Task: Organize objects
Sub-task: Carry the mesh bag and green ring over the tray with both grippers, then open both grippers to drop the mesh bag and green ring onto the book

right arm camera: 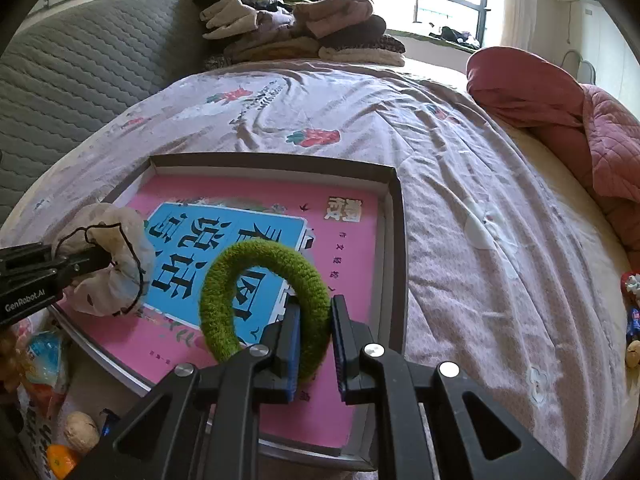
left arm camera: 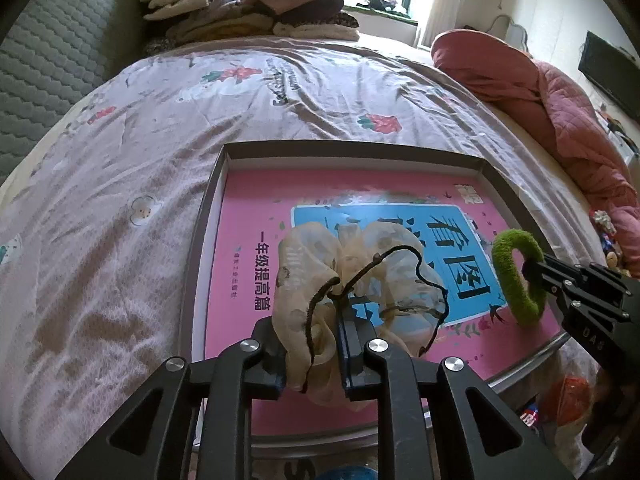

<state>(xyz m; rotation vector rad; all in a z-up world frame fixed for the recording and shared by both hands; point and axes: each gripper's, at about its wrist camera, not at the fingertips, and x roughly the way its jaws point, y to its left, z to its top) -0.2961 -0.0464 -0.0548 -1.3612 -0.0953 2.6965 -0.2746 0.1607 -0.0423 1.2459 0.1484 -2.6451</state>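
Scrunchies are what's getting sorted here, two of them, both hovering over the shallow box (left arm camera: 208,200) on the bed (left arm camera: 160,120). Left gripper (left arm camera: 314,360) has the sheer beige scrunchie (left arm camera: 320,264) bunched between its jaws, with a thin dark hair tie (left arm camera: 400,252) looped across it. Right gripper (right arm camera: 314,336) is clamped on the fuzzy green scrunchie (right arm camera: 224,280), a thick ring standing up on edge. Box only has a pink book (right arm camera: 352,248) lying flat in it so far, so I'd say nothing's dropped in yet and both still need setting down. Folded clothes (right arm camera: 300,36) are stacked by the headboard, with a pink quilt (left arm camera: 560,112) off to the side.
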